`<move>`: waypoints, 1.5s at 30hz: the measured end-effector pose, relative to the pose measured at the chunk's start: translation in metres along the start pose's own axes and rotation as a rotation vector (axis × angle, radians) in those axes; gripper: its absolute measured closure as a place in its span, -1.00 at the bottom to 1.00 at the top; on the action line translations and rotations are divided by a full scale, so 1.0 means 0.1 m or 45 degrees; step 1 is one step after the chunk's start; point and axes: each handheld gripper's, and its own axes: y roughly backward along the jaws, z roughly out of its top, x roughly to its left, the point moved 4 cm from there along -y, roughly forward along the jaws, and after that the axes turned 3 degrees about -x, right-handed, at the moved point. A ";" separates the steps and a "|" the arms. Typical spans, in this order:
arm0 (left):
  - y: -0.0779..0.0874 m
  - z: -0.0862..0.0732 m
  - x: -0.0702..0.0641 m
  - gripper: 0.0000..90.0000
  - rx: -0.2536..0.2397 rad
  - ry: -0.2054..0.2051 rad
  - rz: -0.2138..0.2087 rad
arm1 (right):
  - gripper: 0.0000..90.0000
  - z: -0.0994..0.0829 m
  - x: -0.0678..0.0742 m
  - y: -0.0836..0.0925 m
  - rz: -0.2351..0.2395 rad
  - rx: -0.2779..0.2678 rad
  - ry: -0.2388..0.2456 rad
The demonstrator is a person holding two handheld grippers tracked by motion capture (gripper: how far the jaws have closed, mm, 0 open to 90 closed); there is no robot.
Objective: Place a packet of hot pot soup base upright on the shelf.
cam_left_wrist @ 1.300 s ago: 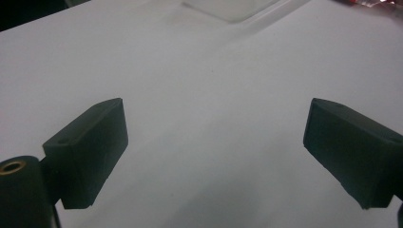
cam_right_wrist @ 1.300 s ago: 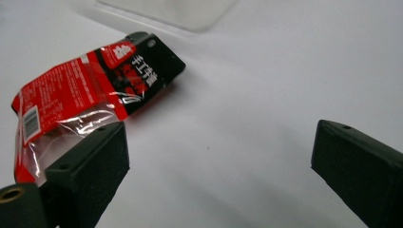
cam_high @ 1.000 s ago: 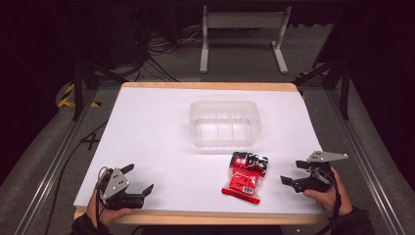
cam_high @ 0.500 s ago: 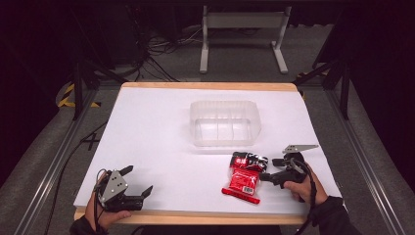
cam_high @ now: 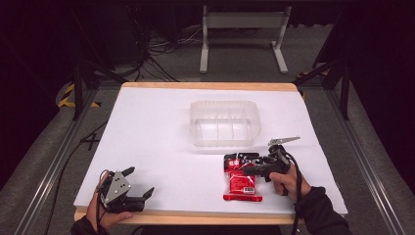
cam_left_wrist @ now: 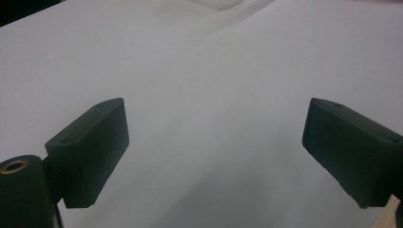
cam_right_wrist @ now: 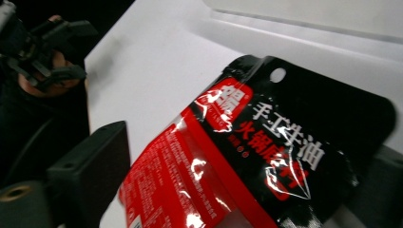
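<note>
The right gripper point(cam_high: 250, 168) is reaching in from the right edge of the bench point(cam_high: 156, 127) over the top of the pouch point(cam_high: 241, 183), which is lying flat near the front edge, right of the middle. In the right gripper view the pouch point(cam_right_wrist: 247, 156) is sitting between the two jaws; they have just been closing, yet they are standing apart, and whether the pads are touching the foil cannot be told. The tub point(cam_high: 224, 123) is standing just behind the pouch, toward the middle of the bench. The left gripper point(cam_high: 138, 182) is resting at the front left corner, its fingers point(cam_left_wrist: 90, 152) spread wide with nothing but the white bench top between them.
</note>
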 end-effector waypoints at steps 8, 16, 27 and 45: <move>-0.01 -0.01 -0.02 -0.80 0.019 -0.033 0.004 | 0.68 0.04 0.03 -0.17 -0.169 0.044 0.061; 0.00 0.00 -0.02 -0.80 0.015 -0.029 0.006 | 1.00 0.05 0.10 -0.08 -0.106 0.023 0.130; 0.03 0.00 0.01 -0.79 -0.003 -0.014 0.012 | 1.00 0.23 0.63 0.28 -0.083 -0.120 0.362; 0.03 0.00 0.05 -0.81 -0.014 0.002 0.007 | 1.00 0.42 1.09 0.65 -0.206 -0.232 0.536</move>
